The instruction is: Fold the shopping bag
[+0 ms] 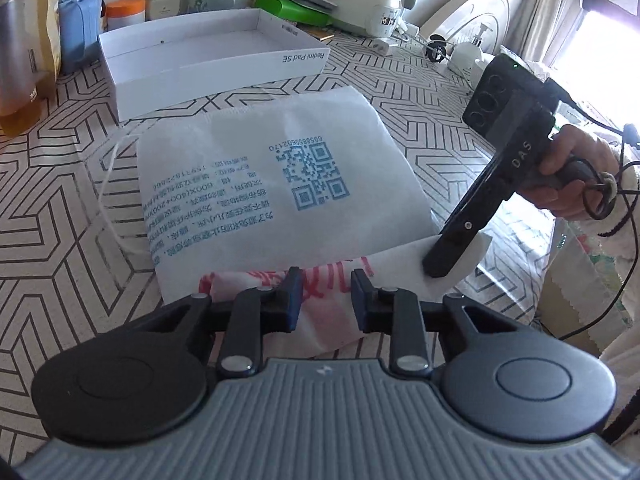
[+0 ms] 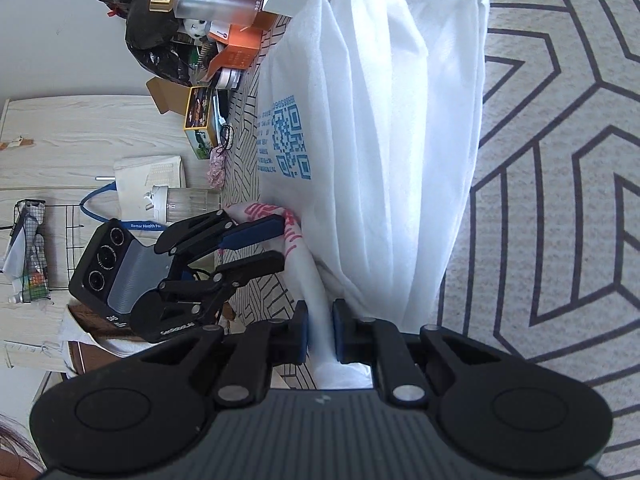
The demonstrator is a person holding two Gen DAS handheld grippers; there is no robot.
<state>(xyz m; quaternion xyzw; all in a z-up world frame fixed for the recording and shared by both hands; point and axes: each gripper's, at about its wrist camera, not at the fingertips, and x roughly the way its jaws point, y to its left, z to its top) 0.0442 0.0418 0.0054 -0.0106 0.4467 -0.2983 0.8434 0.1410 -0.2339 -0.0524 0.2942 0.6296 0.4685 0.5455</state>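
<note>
A white non-woven shopping bag (image 1: 280, 184) with a blue QR code and blue text lies flat on the patterned table; its near edge with red print (image 1: 320, 284) is lifted. My left gripper (image 1: 326, 300) is open, its fingers either side of that red-printed edge. My right gripper (image 2: 320, 332) is shut on the bag's white near corner; it shows in the left wrist view (image 1: 448, 256) pinching that corner. The right wrist view shows the bag (image 2: 380, 140) stretching away and the left gripper (image 2: 280, 240) open at the red-printed edge.
An open white Redmi Pad box (image 1: 208, 60) stands just beyond the bag. Bottles, jars and a green case (image 1: 292, 8) crowd the table's back edge. A white drawstring (image 1: 108, 192) trails left of the bag. The table edge is at the right (image 1: 552, 240).
</note>
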